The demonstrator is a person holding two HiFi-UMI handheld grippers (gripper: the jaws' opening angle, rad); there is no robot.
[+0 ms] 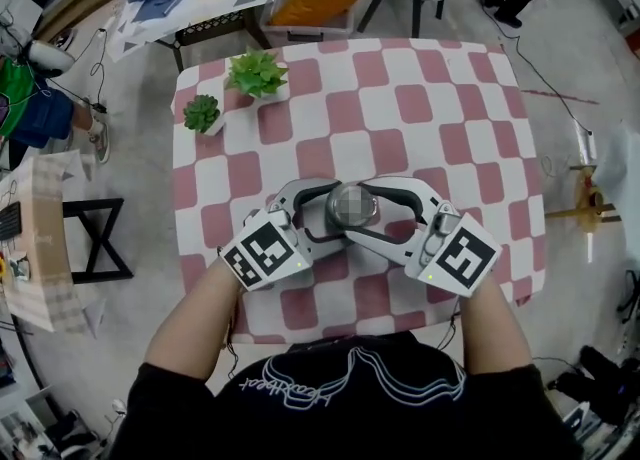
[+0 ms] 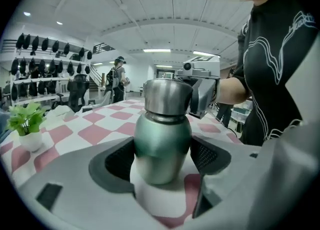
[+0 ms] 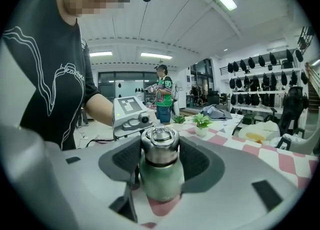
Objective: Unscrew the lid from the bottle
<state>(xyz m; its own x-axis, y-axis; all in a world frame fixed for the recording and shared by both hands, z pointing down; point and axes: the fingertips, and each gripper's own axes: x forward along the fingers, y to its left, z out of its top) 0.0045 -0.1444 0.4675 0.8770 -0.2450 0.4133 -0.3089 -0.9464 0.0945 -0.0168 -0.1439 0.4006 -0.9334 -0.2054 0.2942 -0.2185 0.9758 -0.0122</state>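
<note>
- A green steel bottle (image 2: 162, 144) stands upright near the middle of the table (image 1: 440, 138), its long axis vertical and its steel lid (image 3: 160, 146) on top. The lid looks still seated, with only a dark seam showing at the neck.
- The left gripper (image 2: 163, 160) comes in from the near left. Its fingers (image 2: 117, 161) are clamped low on the green body, one pad pressing each side.
- The right gripper (image 3: 160, 160) comes in from the near right and sits higher. Its fingers (image 3: 200, 161) are closed round the lid, both pads against the steel.
- Both sets of fingers lie roughly level and cross the bottle's axis, so the two grips are stacked on one upright line. By the look of it, any turn must go about that line, the lower hand bracing and the upper twisting. Neither hand is nearer; both are already on the bottle.
- The table wears a red-and-white checked cloth (image 1: 395, 153). Two small potted plants (image 1: 257, 73) sit at its far left, well apart from the bottle.
- Beyond lies a bright workshop with strip lights, racks of dark gear on the wall (image 2: 45, 41) and a bystander in a green top (image 3: 162, 96).
</note>
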